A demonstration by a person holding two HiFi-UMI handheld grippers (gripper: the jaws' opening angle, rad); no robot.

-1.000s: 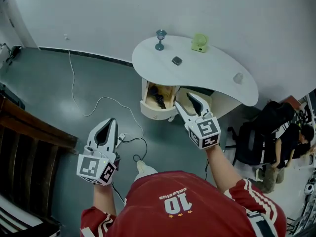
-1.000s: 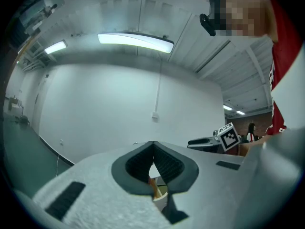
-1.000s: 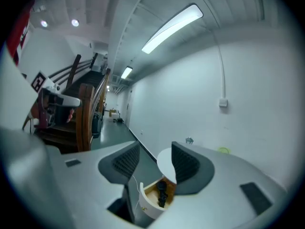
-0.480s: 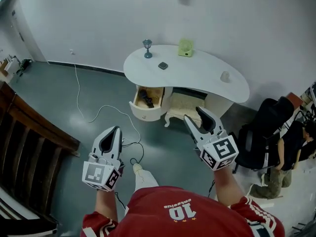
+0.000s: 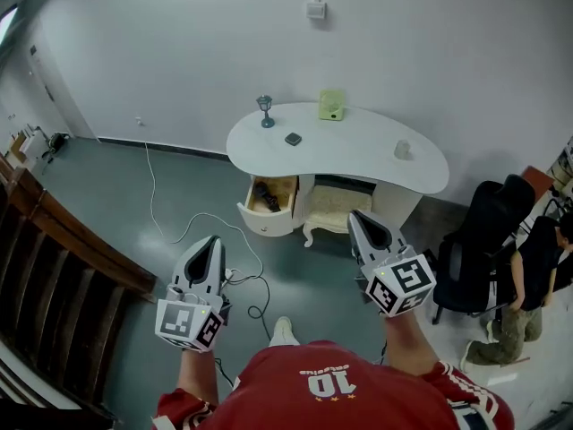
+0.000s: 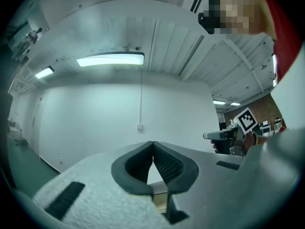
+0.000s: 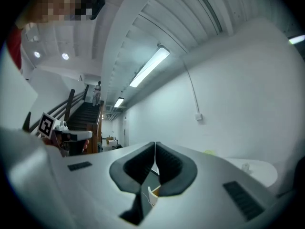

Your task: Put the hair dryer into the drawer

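Observation:
The black hair dryer (image 5: 264, 193) lies inside the open drawer (image 5: 267, 213) on the left side of the white curved table (image 5: 358, 155). My left gripper (image 5: 211, 240) hangs well short of the table, over the floor. Its jaws meet at the tips (image 6: 152, 143) with nothing in them. My right gripper (image 5: 358, 217) is held at about the same distance, right of the drawer. Its jaws have just been closing and now touch (image 7: 155, 144), with nothing between them. Both grippers point roughly level toward the wall.
On the table stand a small blue goblet-shaped lamp (image 5: 265, 110), a green box (image 5: 332, 105), a dark square item (image 5: 293, 139) and a small cup (image 5: 403, 150). A white cable (image 5: 192, 220) trails across the floor. A black chair (image 5: 474, 249) and a person (image 5: 528, 276) are at right, wooden stairs (image 5: 54, 267) at left.
The person has stepped back from the table, so both grippers have drawn away from the drawer and risen. The right jaws, open earlier, are now shut. The drawer stays open.

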